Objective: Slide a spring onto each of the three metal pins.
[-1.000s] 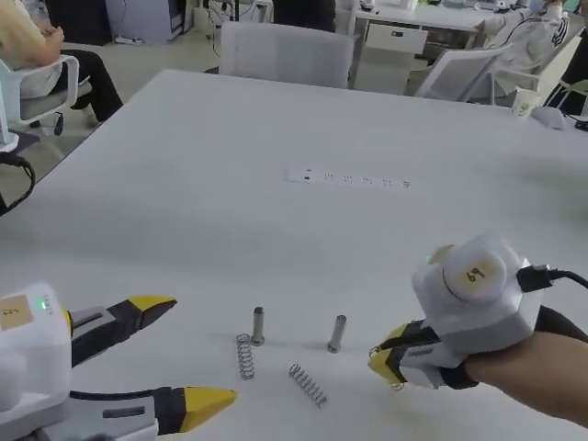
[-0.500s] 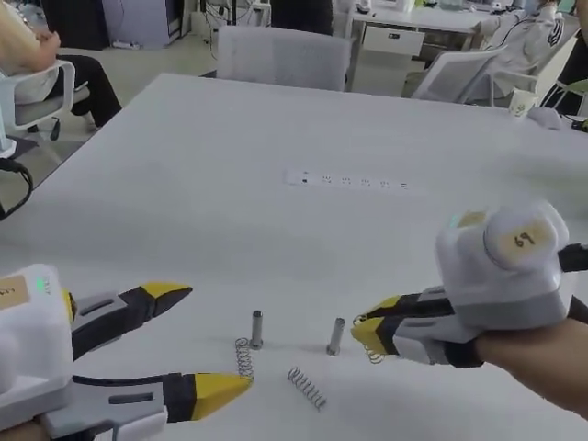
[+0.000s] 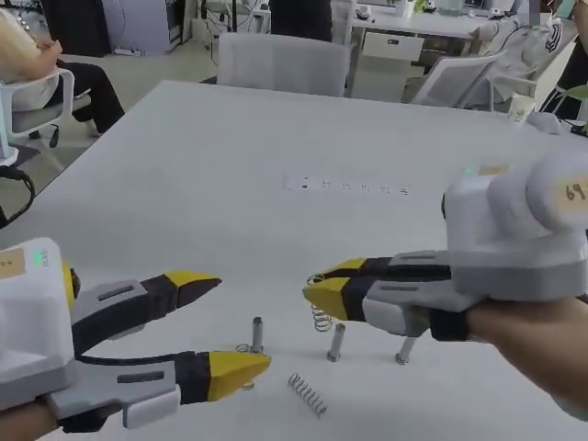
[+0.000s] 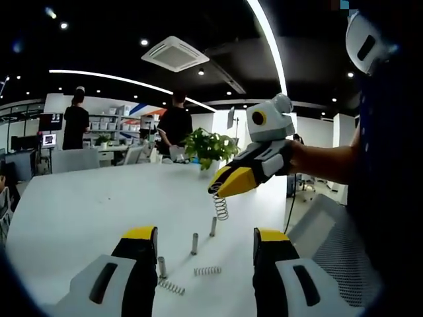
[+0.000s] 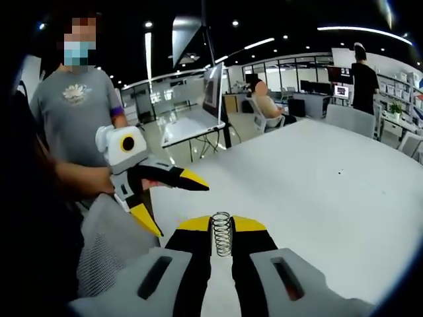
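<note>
Your bench: white tabletop [image 3: 165, 156]. A white power strip [image 3: 347, 185] lies flat mid-table, well ahead of you. Grey chair [image 3: 283, 62] at the far edge, white cabinet [image 3: 393, 57] behind it. Seated person [image 3: 37, 55] far left. In the left gripper view there is a potted plant [image 4: 205, 146] past the table's end. A standing person in black [image 4: 77, 122] and a second standing person [image 4: 175, 125] are beyond it.
</note>
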The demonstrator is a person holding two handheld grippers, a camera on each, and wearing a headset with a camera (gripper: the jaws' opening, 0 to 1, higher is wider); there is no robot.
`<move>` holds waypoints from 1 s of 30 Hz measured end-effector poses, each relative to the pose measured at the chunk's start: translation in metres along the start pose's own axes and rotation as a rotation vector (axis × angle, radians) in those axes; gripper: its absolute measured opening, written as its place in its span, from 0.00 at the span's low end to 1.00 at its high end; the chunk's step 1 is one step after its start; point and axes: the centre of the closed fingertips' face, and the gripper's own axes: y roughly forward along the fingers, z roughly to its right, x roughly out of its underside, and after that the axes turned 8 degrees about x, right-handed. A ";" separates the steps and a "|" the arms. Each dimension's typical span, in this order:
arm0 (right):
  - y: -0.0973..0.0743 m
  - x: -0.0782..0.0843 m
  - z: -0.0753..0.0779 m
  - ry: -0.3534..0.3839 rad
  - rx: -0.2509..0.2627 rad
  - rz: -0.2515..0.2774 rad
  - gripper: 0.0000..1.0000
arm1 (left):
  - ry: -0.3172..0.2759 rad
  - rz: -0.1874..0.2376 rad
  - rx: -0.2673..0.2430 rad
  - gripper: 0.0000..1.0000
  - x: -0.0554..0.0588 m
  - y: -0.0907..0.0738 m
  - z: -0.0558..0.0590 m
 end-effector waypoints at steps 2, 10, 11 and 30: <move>0.000 -0.009 -0.008 0.019 -0.027 0.028 0.08 | -0.007 0.015 0.012 0.51 -0.005 0.001 0.002; 0.003 -0.024 -0.030 0.010 -0.079 0.070 0.08 | -0.007 0.043 0.057 0.42 -0.016 0.009 0.012; 0.004 -0.025 -0.031 0.008 -0.086 0.069 0.08 | -0.007 0.043 0.060 0.41 -0.016 0.010 0.013; 0.005 -0.034 -0.050 -0.035 -0.131 0.111 0.08 | 0.034 0.074 0.103 0.17 -0.030 0.018 0.020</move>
